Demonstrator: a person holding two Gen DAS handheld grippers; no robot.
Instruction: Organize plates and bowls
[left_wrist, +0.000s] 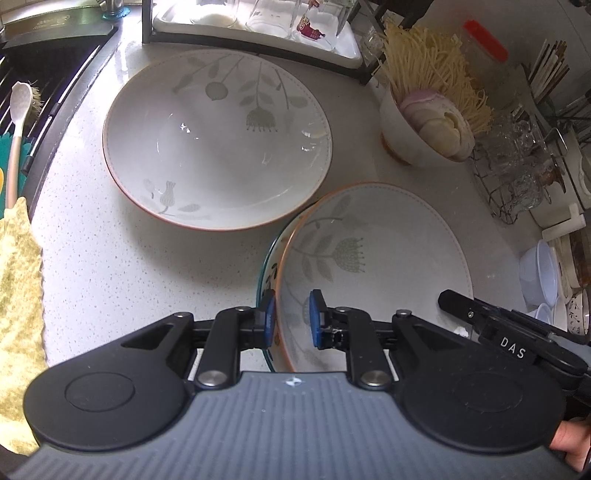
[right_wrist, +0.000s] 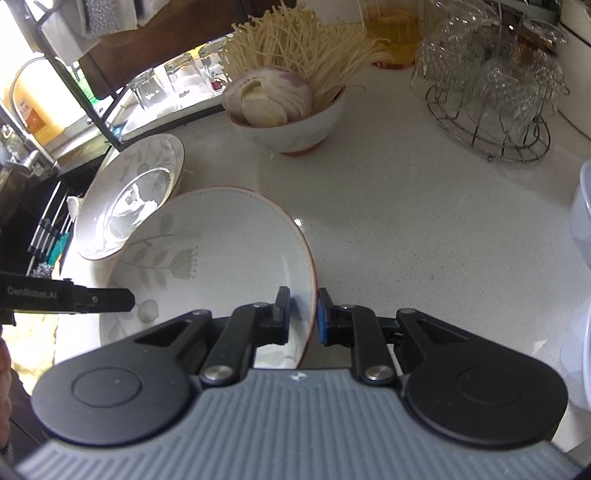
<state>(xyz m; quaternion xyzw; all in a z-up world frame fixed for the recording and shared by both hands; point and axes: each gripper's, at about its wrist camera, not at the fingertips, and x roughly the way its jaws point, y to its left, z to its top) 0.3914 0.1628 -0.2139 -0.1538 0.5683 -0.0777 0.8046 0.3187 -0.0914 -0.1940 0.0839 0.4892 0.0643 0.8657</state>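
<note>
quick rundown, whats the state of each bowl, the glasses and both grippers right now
near floral bowl: empty, nested in a patterned bowl beneath, rim between both grippers' pads
patterned bowl: under the floral bowl, only its edge shows
far floral bowl: empty, upright, alone on the counter
small bowl: upright, full of sliced onion and enoki mushrooms
glasses: upside down on a wire rack
left gripper: jaws narrow, straddling the left rim
right gripper: jaws narrow, straddling the right rim

a home kitchen: speckled counter (right_wrist: 406, 221), sink (left_wrist: 44, 74), glass rack (right_wrist: 491, 110), enoki bowl (right_wrist: 295, 125).
</note>
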